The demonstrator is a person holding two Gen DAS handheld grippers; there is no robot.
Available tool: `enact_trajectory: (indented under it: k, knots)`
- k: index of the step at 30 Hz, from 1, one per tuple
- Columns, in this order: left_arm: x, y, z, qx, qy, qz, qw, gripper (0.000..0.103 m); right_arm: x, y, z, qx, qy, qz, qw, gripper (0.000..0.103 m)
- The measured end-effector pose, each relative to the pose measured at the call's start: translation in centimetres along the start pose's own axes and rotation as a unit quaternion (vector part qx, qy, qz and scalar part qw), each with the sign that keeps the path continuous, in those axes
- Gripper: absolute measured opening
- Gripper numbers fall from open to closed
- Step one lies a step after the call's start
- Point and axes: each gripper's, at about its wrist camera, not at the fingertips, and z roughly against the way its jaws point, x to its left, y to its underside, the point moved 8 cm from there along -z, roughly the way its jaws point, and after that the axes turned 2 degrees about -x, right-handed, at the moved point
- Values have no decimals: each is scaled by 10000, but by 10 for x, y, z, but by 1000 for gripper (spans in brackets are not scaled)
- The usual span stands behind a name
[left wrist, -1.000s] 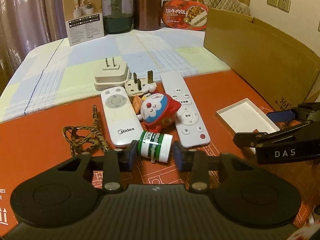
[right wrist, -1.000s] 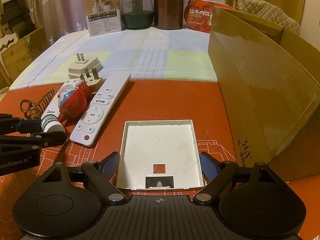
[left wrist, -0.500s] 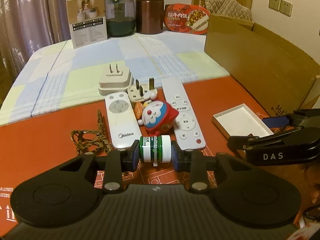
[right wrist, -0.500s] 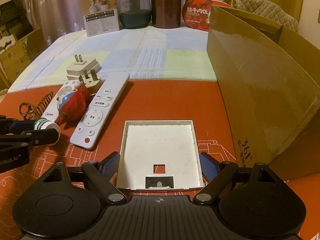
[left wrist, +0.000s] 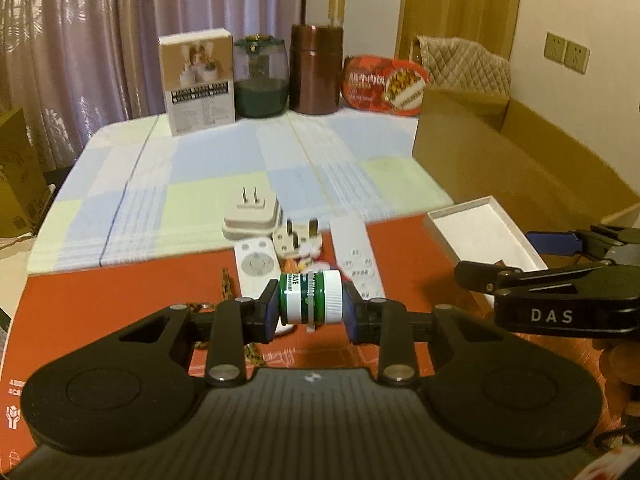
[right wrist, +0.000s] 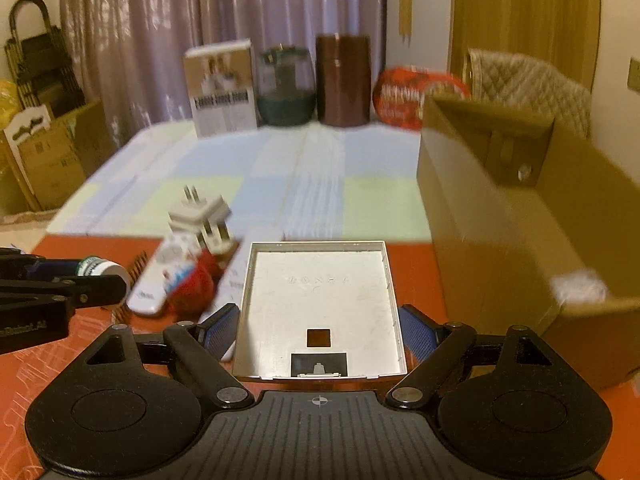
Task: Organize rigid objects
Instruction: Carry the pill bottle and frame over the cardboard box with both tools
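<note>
My left gripper (left wrist: 311, 312): black body, ribbed top, two big round discs, silver screws, blue pads on jaws. Small white mark on ribbed part. My right gripper (right wrist: 319, 330): same black shape, blue bumpy pads, silver screws, little cross-in-circle mark. White letters "DAS" on its side.

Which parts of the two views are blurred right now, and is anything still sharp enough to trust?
Left wrist view: small bottle in the left tool reads sharp; remotes behind are smeared. Right wrist view: white tray fairly sharp; plugs and cardboard box streaked. Warm, dim light throughout.
</note>
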Motion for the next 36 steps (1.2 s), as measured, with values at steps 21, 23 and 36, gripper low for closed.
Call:
enact_trajectory:
  k: [21,23,36]
  knots:
    - [-134,-101,34,-872,1087,-64,9902,27,-98,-81,83,-1044,987,-659,9874,82]
    - [-153,-110,34,-923,1262,-100,9877,27,-121,-88,90,-1075,1035,-853,9851,82]
    - [-229,-117,-25,-553,1580,-639,9838,27,-234,-71,101,-666,1188,-1139,9841,82]
